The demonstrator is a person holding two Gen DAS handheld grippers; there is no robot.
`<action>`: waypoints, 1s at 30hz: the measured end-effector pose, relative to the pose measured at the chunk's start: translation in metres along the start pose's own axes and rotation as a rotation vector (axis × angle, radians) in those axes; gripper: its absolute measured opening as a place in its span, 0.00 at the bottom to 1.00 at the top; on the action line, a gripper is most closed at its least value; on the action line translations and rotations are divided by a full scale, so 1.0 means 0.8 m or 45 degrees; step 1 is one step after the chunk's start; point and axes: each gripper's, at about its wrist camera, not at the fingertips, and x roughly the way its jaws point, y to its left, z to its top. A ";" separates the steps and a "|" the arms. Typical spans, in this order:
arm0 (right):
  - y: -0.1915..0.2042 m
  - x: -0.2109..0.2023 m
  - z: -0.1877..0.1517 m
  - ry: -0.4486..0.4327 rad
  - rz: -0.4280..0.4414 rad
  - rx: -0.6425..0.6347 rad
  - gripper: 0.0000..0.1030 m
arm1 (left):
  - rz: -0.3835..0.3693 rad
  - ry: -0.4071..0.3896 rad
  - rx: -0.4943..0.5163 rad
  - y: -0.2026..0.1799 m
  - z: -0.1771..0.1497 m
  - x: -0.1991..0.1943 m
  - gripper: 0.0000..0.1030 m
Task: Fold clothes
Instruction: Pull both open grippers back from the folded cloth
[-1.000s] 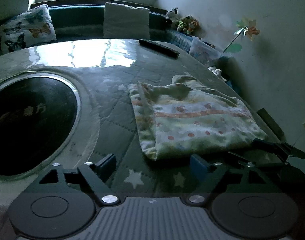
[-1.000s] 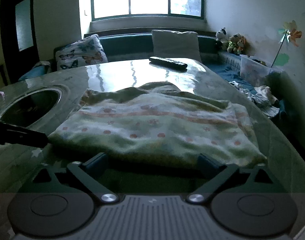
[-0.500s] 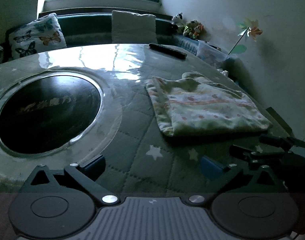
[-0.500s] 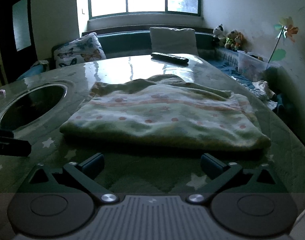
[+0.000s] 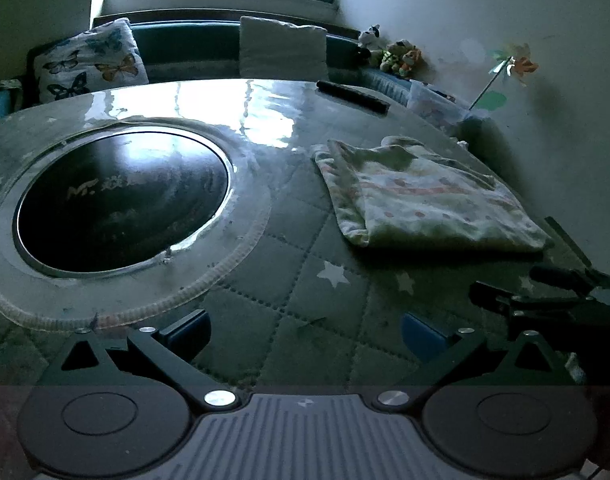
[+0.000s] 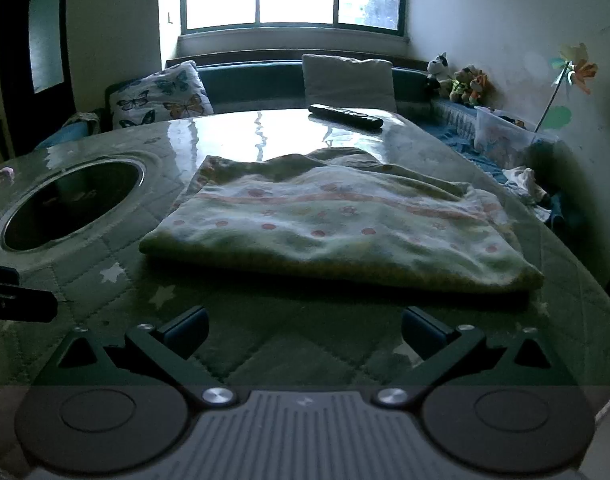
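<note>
Lying folded on the table (image 6: 265, 344), the garment (image 6: 337, 224) faces both wide-open, empty tools.

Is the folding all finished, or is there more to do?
It looks nearly finished. The spotted garment lies folded in a flat bundle on the table. Nothing is in hand: the left gripper and right gripper are both open and apart from the cloth. The top edge looks a bit rumpled, so maybe a final tidy is left. No other clothes show on the table.
</note>
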 end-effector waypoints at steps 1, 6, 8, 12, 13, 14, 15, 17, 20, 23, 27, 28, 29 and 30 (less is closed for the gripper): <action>0.000 -0.001 0.000 0.000 0.000 0.002 1.00 | 0.000 0.002 0.002 0.000 -0.001 0.000 1.00; -0.002 -0.003 -0.002 0.006 -0.001 0.020 1.00 | 0.002 0.010 0.010 -0.002 -0.004 -0.002 1.00; -0.003 -0.003 -0.003 0.011 0.000 0.027 1.00 | 0.003 0.013 0.014 -0.004 -0.005 -0.002 1.00; -0.002 -0.003 -0.005 0.014 0.005 0.032 1.00 | 0.000 0.013 0.021 -0.007 -0.006 -0.003 1.00; -0.002 -0.003 -0.005 0.014 0.004 0.033 1.00 | -0.001 0.013 0.024 -0.008 -0.006 -0.003 1.00; -0.002 -0.003 -0.005 0.014 0.004 0.034 1.00 | -0.001 0.013 0.027 -0.009 -0.006 -0.003 1.00; -0.002 -0.003 -0.005 0.016 0.005 0.036 1.00 | -0.002 0.015 0.030 -0.010 -0.006 -0.003 1.00; -0.003 -0.003 -0.006 0.018 0.005 0.039 1.00 | -0.004 0.017 0.034 -0.011 -0.006 -0.002 1.00; -0.004 -0.003 -0.007 0.022 0.007 0.049 1.00 | -0.006 0.020 0.038 -0.013 -0.007 -0.001 1.00; -0.005 -0.003 -0.008 0.023 0.006 0.058 1.00 | -0.007 0.021 0.037 -0.013 -0.007 -0.001 1.00; -0.006 -0.003 -0.008 0.023 0.005 0.065 1.00 | -0.008 0.022 0.039 -0.013 -0.007 -0.001 1.00; -0.006 -0.003 -0.008 0.023 0.005 0.066 1.00 | -0.008 0.022 0.040 -0.014 -0.007 -0.001 1.00; -0.006 -0.002 -0.008 0.024 0.005 0.066 1.00 | -0.009 0.023 0.042 -0.014 -0.007 -0.001 1.00; -0.007 -0.002 -0.008 0.024 0.005 0.066 1.00 | -0.009 0.025 0.044 -0.015 -0.007 0.000 1.00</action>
